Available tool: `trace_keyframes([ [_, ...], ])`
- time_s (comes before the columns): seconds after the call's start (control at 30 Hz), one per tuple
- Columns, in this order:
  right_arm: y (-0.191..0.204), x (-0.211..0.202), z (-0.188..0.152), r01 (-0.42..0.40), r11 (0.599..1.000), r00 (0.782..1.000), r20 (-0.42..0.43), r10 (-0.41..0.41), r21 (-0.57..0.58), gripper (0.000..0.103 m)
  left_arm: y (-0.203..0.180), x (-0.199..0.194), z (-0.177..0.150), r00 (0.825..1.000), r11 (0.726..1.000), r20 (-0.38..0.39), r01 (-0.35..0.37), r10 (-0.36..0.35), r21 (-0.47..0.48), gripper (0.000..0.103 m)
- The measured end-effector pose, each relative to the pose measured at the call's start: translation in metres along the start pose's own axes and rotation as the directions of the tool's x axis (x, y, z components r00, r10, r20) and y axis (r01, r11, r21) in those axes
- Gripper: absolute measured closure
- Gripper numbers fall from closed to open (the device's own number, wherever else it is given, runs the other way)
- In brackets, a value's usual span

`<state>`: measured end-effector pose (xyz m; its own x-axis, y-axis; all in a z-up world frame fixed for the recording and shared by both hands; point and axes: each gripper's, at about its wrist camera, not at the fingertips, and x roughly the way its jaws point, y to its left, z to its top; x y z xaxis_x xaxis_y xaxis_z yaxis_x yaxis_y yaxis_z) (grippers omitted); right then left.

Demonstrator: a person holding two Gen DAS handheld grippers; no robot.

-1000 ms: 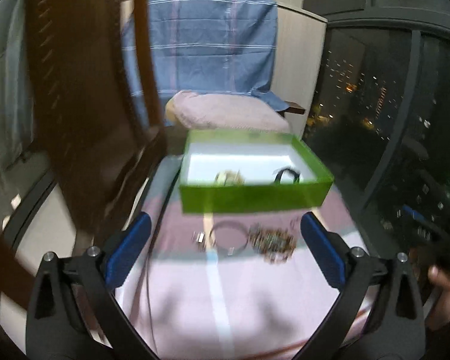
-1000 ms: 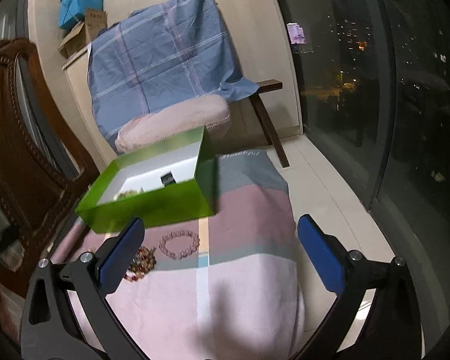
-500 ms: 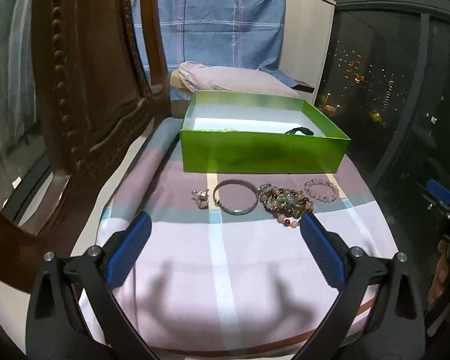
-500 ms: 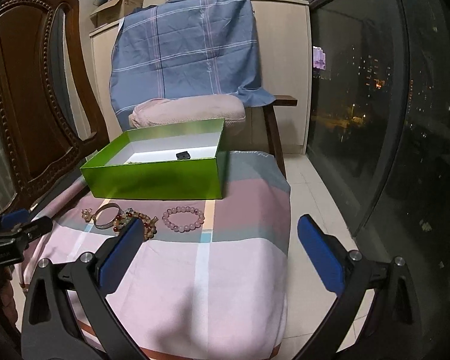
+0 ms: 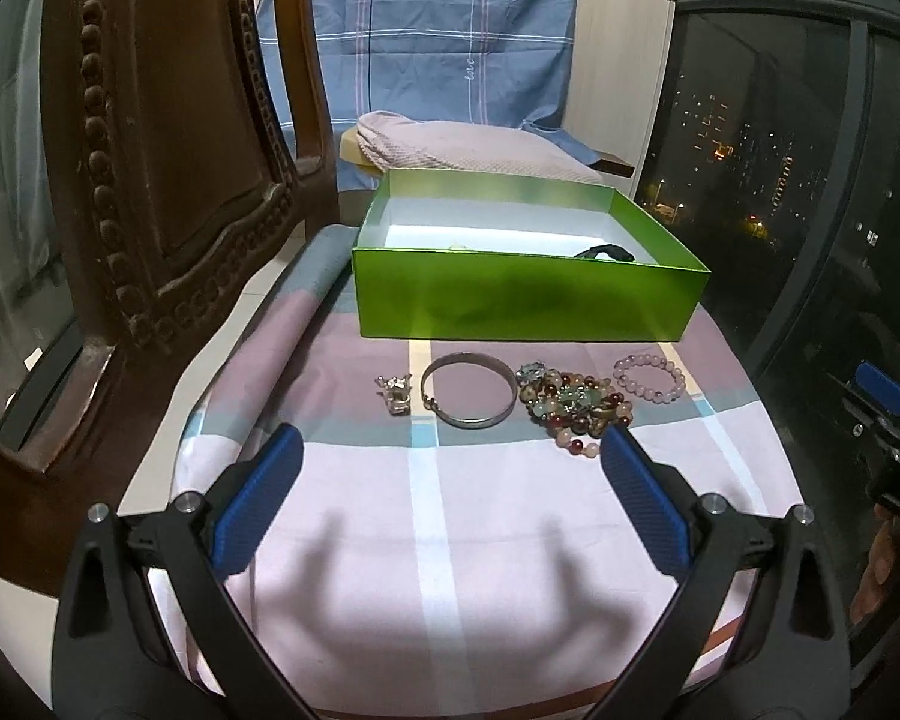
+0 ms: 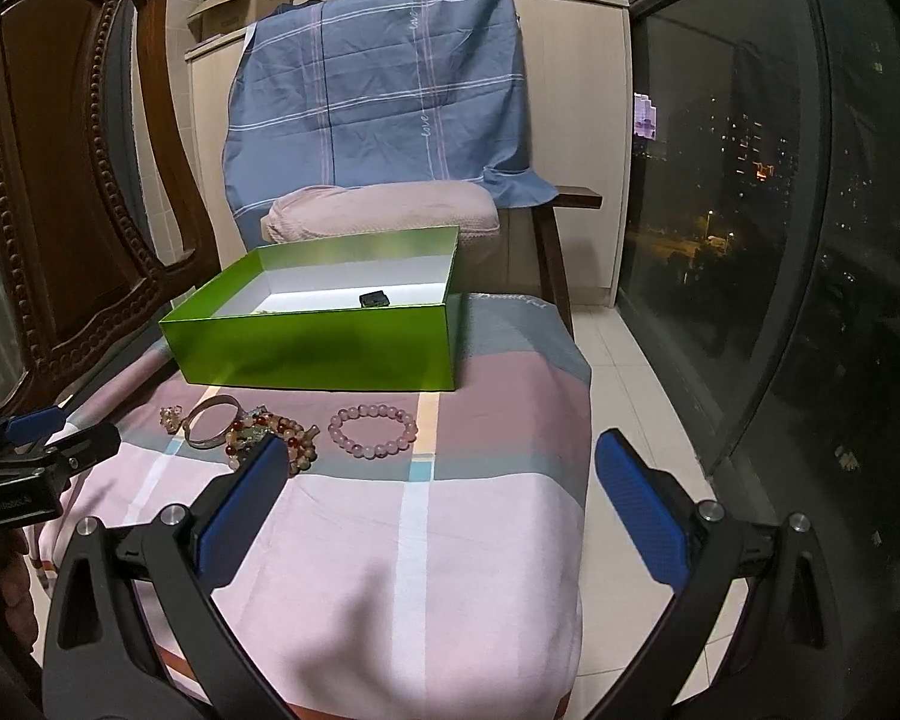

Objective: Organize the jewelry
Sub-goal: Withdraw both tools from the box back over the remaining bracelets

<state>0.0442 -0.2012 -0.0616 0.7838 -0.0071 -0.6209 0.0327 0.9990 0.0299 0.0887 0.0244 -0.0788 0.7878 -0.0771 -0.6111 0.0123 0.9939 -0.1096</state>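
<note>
An open green box (image 5: pixel 528 294) (image 6: pixel 318 345) stands at the far side of a cloth-covered stool (image 5: pixel 450 516), with a dark item (image 5: pixel 609 252) inside. In front of it lie, left to right, a small silver trinket (image 5: pixel 395 393), a silver bangle (image 5: pixel 469 397) (image 6: pixel 210 420), a pile of mixed beads (image 5: pixel 573 407) (image 6: pixel 270 438) and a pink bead bracelet (image 5: pixel 649 380) (image 6: pixel 373 430). My left gripper (image 5: pixel 450 474) hangs open in front of the bangle, holding nothing. My right gripper (image 6: pixel 441 480) is open beside the pink bracelet, empty.
A carved wooden chair back (image 5: pixel 150 180) (image 6: pixel 60 210) rises close on the left. Behind the box sit a pink cushion (image 5: pixel 474 147) and a blue plaid sheet (image 6: pixel 384 90). A dark window (image 6: pixel 810 240) and tiled floor (image 6: pixel 630 372) lie to the right.
Both grippers have drawn back and levelled, so the whole row of jewelry now shows in front of the box. Both stay open and nothing on the cloth has moved.
</note>
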Motion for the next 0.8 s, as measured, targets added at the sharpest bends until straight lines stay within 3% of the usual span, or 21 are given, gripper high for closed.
trace_keyframes([
  [0.57, 0.004, 0.006, 0.001, 0.017, 1.000, 1.000, -0.016, -0.017, -0.015, 0.004, -0.002, 0.007, -0.002, 1.000, 1.000, -0.027, -0.008, 0.008, -0.007, 0.005],
  [0.67, 0.005, 0.015, 0.003, 0.028, 0.999, 0.999, -0.038, -0.028, -0.019, 0.011, -0.004, 0.009, -0.003, 0.999, 1.000, -0.036, 0.009, -0.009, -0.012, 0.005],
  [0.8, 0.004, 0.041, 0.008, 0.026, 1.000, 0.992, -0.120, -0.026, -0.007, 0.031, -0.006, 0.010, -0.003, 0.999, 1.000, -0.038, 0.009, -0.010, -0.011, 0.005],
])
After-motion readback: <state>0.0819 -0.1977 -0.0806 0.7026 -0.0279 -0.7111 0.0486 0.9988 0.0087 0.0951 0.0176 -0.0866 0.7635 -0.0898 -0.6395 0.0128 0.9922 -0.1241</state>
